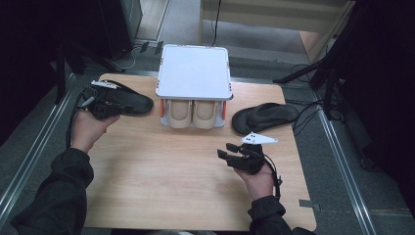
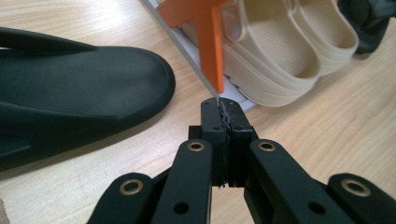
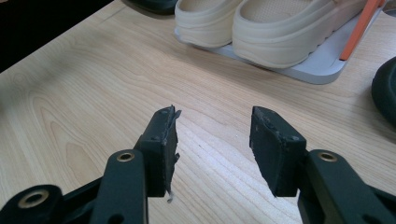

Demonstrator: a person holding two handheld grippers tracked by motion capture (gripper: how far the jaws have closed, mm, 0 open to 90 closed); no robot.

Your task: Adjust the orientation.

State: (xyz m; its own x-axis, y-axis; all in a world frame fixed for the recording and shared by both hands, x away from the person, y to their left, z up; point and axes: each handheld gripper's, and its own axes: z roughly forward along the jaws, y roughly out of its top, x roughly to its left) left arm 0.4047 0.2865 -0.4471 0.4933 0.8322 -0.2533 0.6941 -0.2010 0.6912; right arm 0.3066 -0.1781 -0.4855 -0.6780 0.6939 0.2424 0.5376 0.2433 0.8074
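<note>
- A small white shoe rack (image 1: 194,72) with orange posts is standing at the 12 o'clock side of the wooden tabletop (image 1: 161,181), holding a pair of beige clogs (image 1: 192,113) on its lower shelf — their ends are poking out toward the person.
- One black sandal (image 1: 128,100) is lying at about 10 o'clock on the tabletop, just beside the rack; the other black sandal (image 1: 264,116) is lying at about 2 o'clock, on the rack's other side.
- The left claw (image 1: 106,108) is sitting right at the near edge of the 10 o'clock sandal, with its jaws pressed together on nothing — in the left gripper view the closed tips are pointing at an orange post (image 2: 212,44), with the sandal's sole at 9 o'clock.
- The right claw (image 1: 227,150) is hovering at about 4 o'clock over bare wood, its jaws standing wide apart and empty, aiming toward the clogs.
- The person's dark-sleeved forearms are coming in from 6 o'clock.
</note>
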